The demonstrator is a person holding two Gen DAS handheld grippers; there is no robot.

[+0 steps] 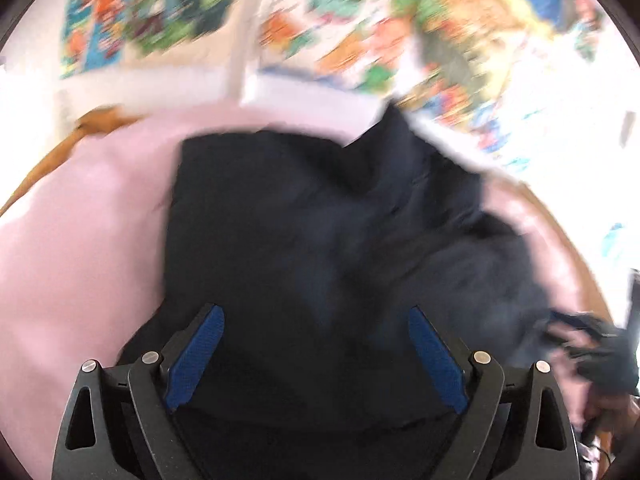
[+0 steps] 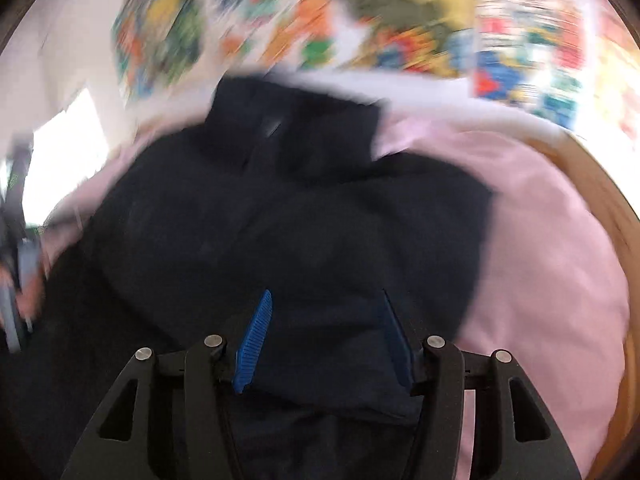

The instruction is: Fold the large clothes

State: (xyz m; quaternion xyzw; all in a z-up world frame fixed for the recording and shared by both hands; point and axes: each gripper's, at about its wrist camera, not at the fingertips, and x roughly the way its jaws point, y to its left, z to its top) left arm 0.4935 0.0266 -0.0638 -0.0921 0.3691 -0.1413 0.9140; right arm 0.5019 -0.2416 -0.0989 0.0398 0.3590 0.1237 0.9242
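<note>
A large dark navy jacket (image 1: pixel 320 220) lies spread on a pink sheet (image 1: pixel 80 240). In the right wrist view the jacket (image 2: pixel 280 208) shows its collar and zip at the far end. My left gripper (image 1: pixel 316 316) is open, its blue pads wide apart just above the jacket's near hem. My right gripper (image 2: pixel 326 300) is open too, above the near part of the jacket, with cloth lying between its fingers. Both views are blurred by motion.
The pink sheet (image 2: pixel 552 260) covers a round wooden-edged surface (image 2: pixel 616 208). A colourful cartoon-print cloth (image 1: pixel 360 32) lies behind it. The other gripper and a hand show blurred at the right edge (image 1: pixel 600 360) of the left wrist view.
</note>
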